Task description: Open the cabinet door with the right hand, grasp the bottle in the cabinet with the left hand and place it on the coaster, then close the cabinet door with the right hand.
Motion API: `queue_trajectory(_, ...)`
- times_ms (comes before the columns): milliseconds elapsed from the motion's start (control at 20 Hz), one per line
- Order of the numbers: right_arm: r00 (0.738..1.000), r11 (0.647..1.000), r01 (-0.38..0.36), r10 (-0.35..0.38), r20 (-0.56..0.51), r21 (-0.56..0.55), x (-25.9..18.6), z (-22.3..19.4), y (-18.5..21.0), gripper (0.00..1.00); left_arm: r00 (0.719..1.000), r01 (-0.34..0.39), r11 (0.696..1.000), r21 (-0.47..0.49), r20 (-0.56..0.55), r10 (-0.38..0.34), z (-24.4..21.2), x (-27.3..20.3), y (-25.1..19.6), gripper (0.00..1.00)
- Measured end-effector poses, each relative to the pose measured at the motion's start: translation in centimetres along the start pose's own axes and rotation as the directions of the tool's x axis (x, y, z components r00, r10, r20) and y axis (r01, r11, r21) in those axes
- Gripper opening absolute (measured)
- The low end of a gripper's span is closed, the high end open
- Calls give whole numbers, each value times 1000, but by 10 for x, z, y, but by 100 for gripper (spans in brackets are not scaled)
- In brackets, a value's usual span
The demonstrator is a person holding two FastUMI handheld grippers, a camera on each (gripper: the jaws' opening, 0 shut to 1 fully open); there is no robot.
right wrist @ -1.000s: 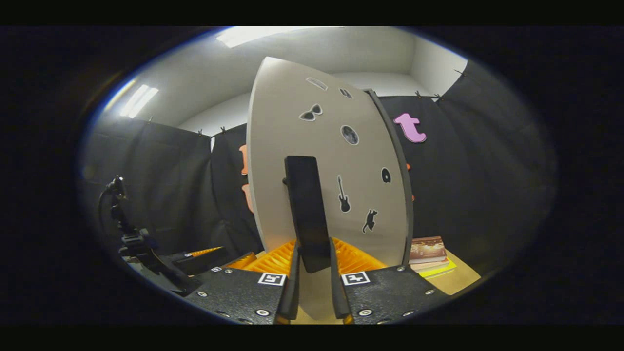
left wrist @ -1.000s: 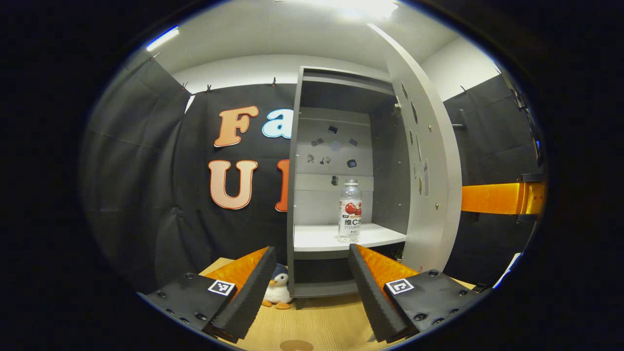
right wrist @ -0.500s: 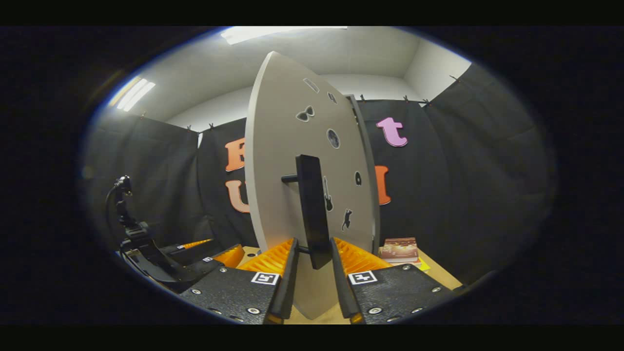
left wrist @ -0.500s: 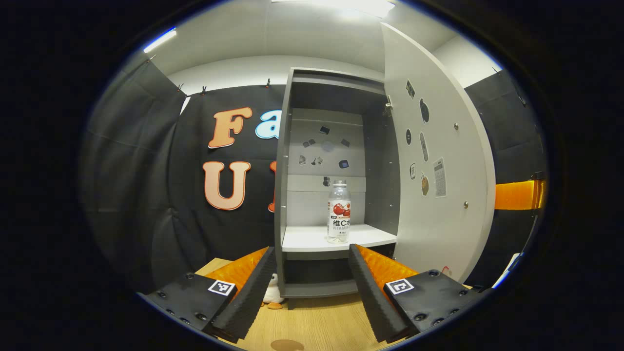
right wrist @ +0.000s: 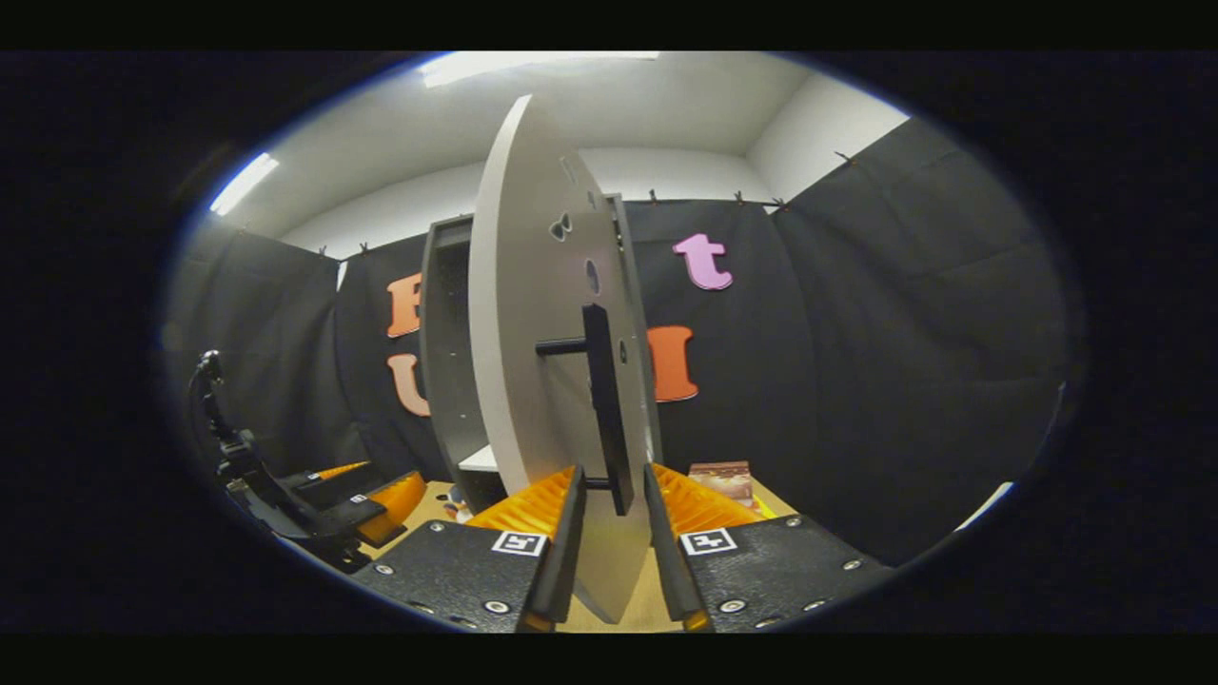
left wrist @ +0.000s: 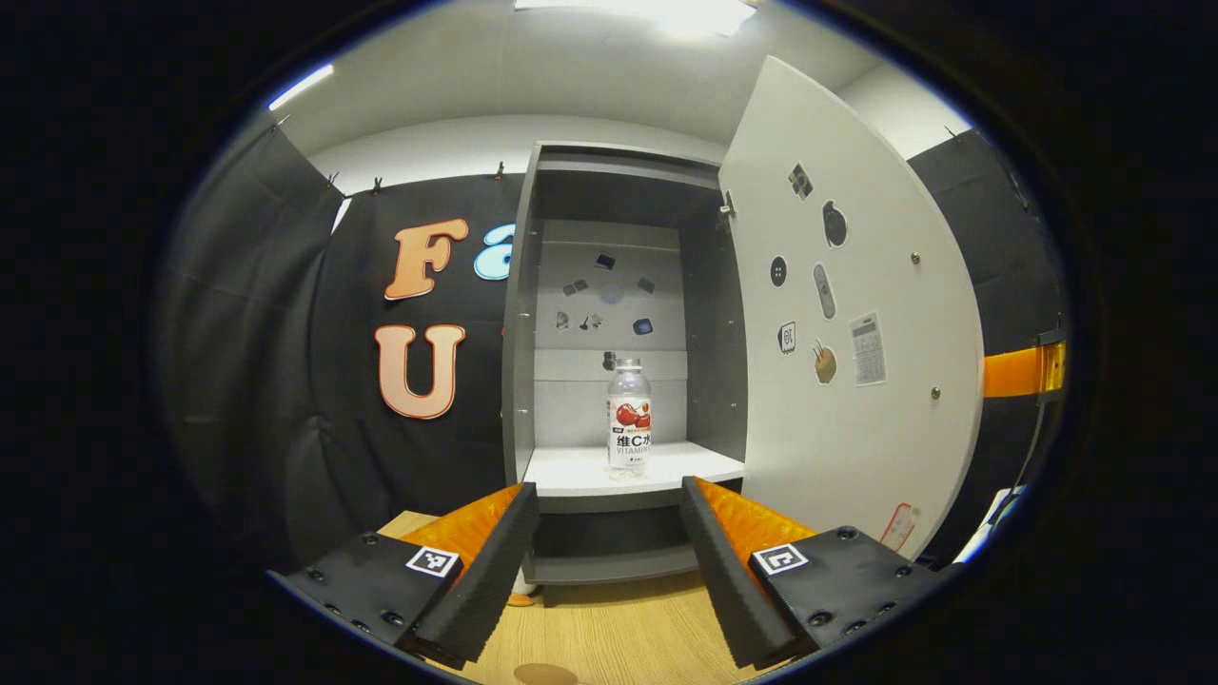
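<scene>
Door (left wrist: 856, 323) swung wider over the last second; my right gripper (right wrist: 614, 518) straddles its handle (right wrist: 605, 419), contact unclear. Bottle (left wrist: 629, 419) upright on cabinet shelf (left wrist: 580, 471), exposed. My left gripper (left wrist: 609, 552) wide open, empty, short of it.

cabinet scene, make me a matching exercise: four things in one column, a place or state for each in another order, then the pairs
Things:
1. bottle
2. cabinet door
3. left gripper
4. door handle

Places or states:
A. swung open
B. upright on the white cabinet shelf
C. between the right gripper's fingers
D. open, holding nothing

Pairs: 1-B, 2-A, 3-D, 4-C
</scene>
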State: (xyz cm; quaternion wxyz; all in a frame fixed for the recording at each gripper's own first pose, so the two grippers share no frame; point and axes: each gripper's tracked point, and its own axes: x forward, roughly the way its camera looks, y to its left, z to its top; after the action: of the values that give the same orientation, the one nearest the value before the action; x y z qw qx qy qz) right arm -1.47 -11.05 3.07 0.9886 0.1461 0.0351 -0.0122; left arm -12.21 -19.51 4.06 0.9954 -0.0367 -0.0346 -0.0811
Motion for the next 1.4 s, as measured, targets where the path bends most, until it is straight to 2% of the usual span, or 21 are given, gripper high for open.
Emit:
queue_trajectory(100,999,999,35,-35,10,-20,-2,2,-17,36,1000,11,1000,3,-4,-10,0,-1,-6,96)
queue_trajectory(250,991,987,135,-133,33,-82,0,9,-47,31,1000,21,1000,20,-5,-21,-1,-2,-12,99)
queue_trajectory(300,986,980,168,-164,42,-106,0,12,-58,31,1000,22,999,23,-6,-22,-1,-3,-12,96)
queue_trajectory(350,981,975,190,-185,52,-117,-2,15,-65,21,1000,23,999,24,-11,-23,-3,-2,-13,99)
queue_trajectory(400,981,975,190,-185,57,-111,-3,18,-67,31,1000,23,999,23,-14,-23,-4,-2,-13,96)
queue_trajectory(600,984,982,173,-168,63,-71,-4,19,-59,31,1000,15,1000,18,-9,-15,1,-3,-9,96)
queue_trajectory(650,983,981,177,-173,62,-79,-7,19,-58,31,1000,11,1000,17,-7,-11,2,-2,-7,94)
queue_trajectory(850,979,970,202,-198,47,-137,-21,16,-52,34,1000,0,1000,25,2,0,7,0,0,96)
queue_trajectory(1050,986,976,166,-162,37,-139,-34,15,-32,37,1000,-18,999,32,1,18,6,5,10,99)
queue_trajectory(1100,988,978,156,-153,33,-136,-35,14,-27,37,1000,-14,1000,25,-2,14,6,9,11,94)
queue_trajectory(1200,991,983,131,-129,25,-130,-34,10,-10,45,1000,2,1000,11,-11,-2,5,18,10,99)
queue_trajectory(1400,997,993,69,-67,28,-96,-18,1,30,48,998,59,998,-10,-20,-59,2,48,8,96)
